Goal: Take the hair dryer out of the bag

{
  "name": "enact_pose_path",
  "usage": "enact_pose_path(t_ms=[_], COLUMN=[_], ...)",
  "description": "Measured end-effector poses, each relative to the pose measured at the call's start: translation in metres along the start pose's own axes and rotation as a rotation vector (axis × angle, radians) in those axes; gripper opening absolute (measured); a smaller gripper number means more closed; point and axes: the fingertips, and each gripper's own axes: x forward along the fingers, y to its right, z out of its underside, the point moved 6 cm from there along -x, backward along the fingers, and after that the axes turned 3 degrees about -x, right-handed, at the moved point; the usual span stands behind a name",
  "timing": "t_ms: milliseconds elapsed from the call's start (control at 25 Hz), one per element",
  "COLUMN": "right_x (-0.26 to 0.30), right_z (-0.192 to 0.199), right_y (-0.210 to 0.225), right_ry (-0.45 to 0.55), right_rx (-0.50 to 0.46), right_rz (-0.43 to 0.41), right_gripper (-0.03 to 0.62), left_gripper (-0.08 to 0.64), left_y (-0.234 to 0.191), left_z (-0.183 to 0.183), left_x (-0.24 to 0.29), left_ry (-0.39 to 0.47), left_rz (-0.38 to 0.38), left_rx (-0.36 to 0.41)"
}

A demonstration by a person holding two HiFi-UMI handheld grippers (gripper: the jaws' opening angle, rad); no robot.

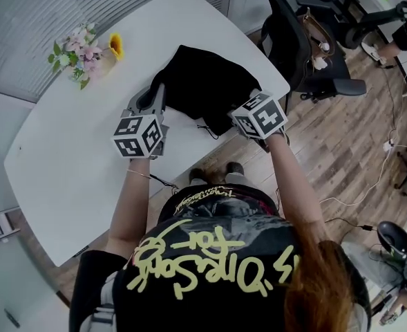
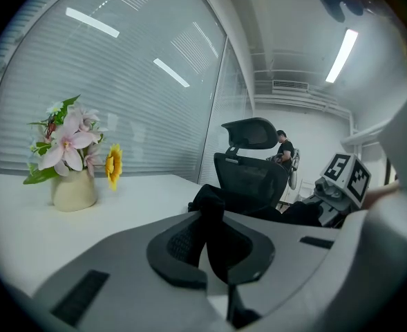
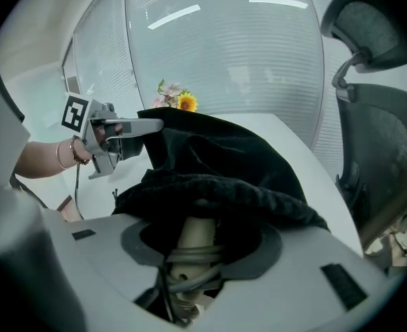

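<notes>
A black cloth bag [image 1: 203, 85] lies on the white table [image 1: 72, 164]. My left gripper [image 1: 156, 92] is shut on the bag's left edge, and black fabric [image 2: 210, 213] is pinched between its jaws. My right gripper [image 1: 253, 114] is at the bag's near right corner, where the mouth is. In the right gripper view a beige hair dryer handle [image 3: 197, 237] with grey cord wound around it pokes out of the bag [image 3: 210, 158]. It sits between my right gripper's [image 3: 202, 254] jaws, which close against the cord loops. The rest of the dryer is hidden inside the bag.
A cream vase of pink flowers and a sunflower [image 1: 86, 50] stands at the table's far left. A black office chair [image 1: 293, 40] is beside the table's right end. The table's near edge runs just behind both grippers. A person [image 2: 284, 147] is far off in the room.
</notes>
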Motion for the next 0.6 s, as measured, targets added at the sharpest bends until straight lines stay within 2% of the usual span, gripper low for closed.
enact_pose_path(t_ms=[160, 600], right_x=[-0.003, -0.022], right_z=[0.003, 0.007], right_y=[-0.006, -0.035], right_ry=[0.018, 0.058], right_rx=[-0.018, -0.070], right_rz=[0.038, 0.064], right_gripper=[0.184, 0.184], left_gripper=[0.000, 0.000], left_y=[-0.002, -0.008], left_z=[0.000, -0.001], left_x=[-0.004, -0.014], left_ry=[0.004, 0.019], left_rz=[-0.001, -0.027], left_rx=[0.012, 0.006])
